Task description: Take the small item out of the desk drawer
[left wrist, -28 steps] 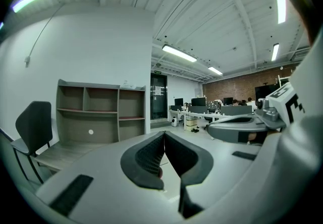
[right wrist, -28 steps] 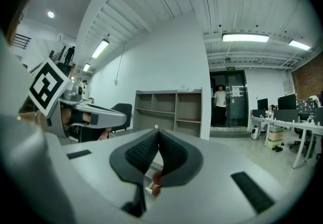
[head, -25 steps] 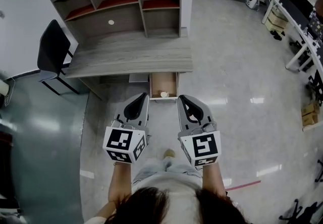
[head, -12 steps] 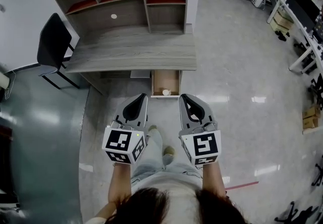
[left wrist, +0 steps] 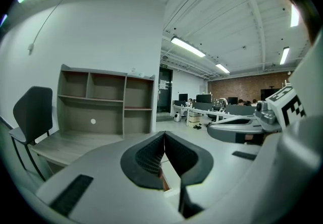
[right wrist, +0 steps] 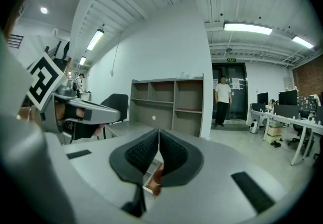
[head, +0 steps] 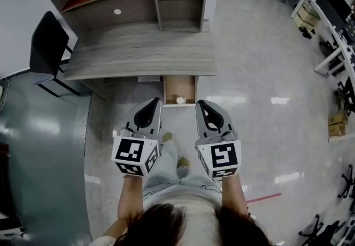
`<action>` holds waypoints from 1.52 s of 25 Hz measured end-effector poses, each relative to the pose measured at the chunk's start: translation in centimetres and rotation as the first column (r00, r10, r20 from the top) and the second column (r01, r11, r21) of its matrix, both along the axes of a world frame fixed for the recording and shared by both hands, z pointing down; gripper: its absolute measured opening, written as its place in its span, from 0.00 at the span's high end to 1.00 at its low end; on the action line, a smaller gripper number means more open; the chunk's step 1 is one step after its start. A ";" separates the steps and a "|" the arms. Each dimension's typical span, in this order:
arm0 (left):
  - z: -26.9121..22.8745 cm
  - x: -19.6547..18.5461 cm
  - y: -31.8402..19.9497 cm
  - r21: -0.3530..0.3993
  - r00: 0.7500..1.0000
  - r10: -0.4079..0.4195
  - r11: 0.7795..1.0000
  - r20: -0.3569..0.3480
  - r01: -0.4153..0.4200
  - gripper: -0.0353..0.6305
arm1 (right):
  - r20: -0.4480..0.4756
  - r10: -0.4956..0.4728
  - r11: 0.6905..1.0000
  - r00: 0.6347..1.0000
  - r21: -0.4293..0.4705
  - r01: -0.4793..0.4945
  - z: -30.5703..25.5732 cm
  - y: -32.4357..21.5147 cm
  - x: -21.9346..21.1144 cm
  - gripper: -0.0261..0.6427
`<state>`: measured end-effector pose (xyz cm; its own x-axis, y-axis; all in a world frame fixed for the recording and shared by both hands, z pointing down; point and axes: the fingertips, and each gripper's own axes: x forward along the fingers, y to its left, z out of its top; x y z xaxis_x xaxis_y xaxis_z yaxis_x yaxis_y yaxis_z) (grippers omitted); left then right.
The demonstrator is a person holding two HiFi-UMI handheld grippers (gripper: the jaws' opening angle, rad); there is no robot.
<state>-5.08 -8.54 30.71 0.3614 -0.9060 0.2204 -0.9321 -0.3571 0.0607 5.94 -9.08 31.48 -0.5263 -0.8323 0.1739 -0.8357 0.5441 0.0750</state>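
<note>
My left gripper (head: 154, 102) and my right gripper (head: 202, 103) sit side by side in the lower middle of the head view, each with its grey fingers clenched tip to tip on nothing. The small white round item (head: 180, 100) lies at the near end of the open light-wood drawer (head: 178, 83), which juts out from under the front edge of the grey wood-grain desk (head: 138, 56). It shows at the frame's centre, between my two sets of fingertips and slightly above them, touching neither.
</note>
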 end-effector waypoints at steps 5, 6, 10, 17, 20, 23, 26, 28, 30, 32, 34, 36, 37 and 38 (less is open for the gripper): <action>1.1 -1.1 -2.5 -0.027 1.000 0.009 1.000 -0.009 -0.009 0.92 | -0.032 0.002 1.000 0.999 -0.021 -0.003 1.4 -2.2 -1.7 0.92; 1.3 -1.3 -3.0 -0.031 1.000 0.011 0.999 -0.011 -0.012 0.92 | -0.033 0.004 1.000 0.999 -0.028 -0.005 1.8 -2.6 -2.0 0.92; 2.2 -1.9 -4.8 -0.043 1.000 0.018 0.999 -0.014 -0.019 0.92 | -0.047 0.007 0.999 0.999 -0.045 -0.009 3.1 -4.1 -2.9 0.92; 4.1 -2.8 -7.7 -0.074 0.999 0.034 0.997 -0.018 -0.035 0.92 | -0.102 0.019 0.997 0.995 -0.078 -0.027 5.7 -7.1 -3.7 0.92; 4.7 -3.2 -8.9 -0.083 0.999 0.041 0.996 -0.015 -0.042 0.92 | -0.122 0.018 0.995 0.992 -0.093 -0.029 6.9 -8.2 -4.1 0.92; 5.7 -3.5 -10.0 -0.094 0.999 0.048 0.994 -0.013 -0.049 0.92 | -0.142 0.013 0.994 0.990 -0.108 -0.029 8.2 -9.2 -4.5 0.92; 6.7 -4.0 -11.3 -0.108 0.998 0.055 0.993 -0.014 -0.056 0.92 | -0.151 0.001 0.991 0.988 -0.131 -0.022 9.6 -10.4 -5.1 0.92; 7.3 -4.4 -12.0 -0.118 0.998 0.058 0.991 -0.016 -0.059 0.92 | -0.160 -0.007 0.989 0.987 -0.146 -0.016 10.5 -11.0 -5.5 0.92; 7.8 -4.8 -12.7 -0.126 0.998 0.060 0.990 -0.020 -0.062 0.92 | -0.168 -0.015 0.987 0.986 -0.162 -0.013 11.4 -11.5 -6.0 0.92; 8.3 -5.1 -13.4 -0.133 0.998 0.063 0.989 -0.020 -0.065 0.92 | -0.175 -0.024 0.983 0.984 -0.182 -0.009 12.3 -12.1 -6.4 0.92; 8.7 -5.4 -14.2 -0.139 0.998 0.067 0.988 -0.022 -0.070 0.92 | -0.185 -0.034 0.979 0.982 -0.203 -0.004 13.3 -12.5 -6.8 0.92; 9.3 -5.6 -14.9 -0.144 0.997 0.073 0.987 -0.024 -0.075 0.92 | -0.196 -0.040 0.975 0.980 -0.222 -0.005 14.4 -13.0 -7.1 0.92; 9.6 -5.7 -15.2 -0.147 0.997 0.076 0.986 -0.025 -0.078 0.92 | -0.200 -0.040 0.973 0.979 -0.232 -0.007 14.9 -13.2 -7.2 0.92; 10.0 -5.9 -15.5 -0.151 0.997 0.078 0.985 -0.027 -0.082 0.92 | -0.203 -0.039 0.970 0.978 -0.242 -0.011 15.4 -13.4 -7.4 0.92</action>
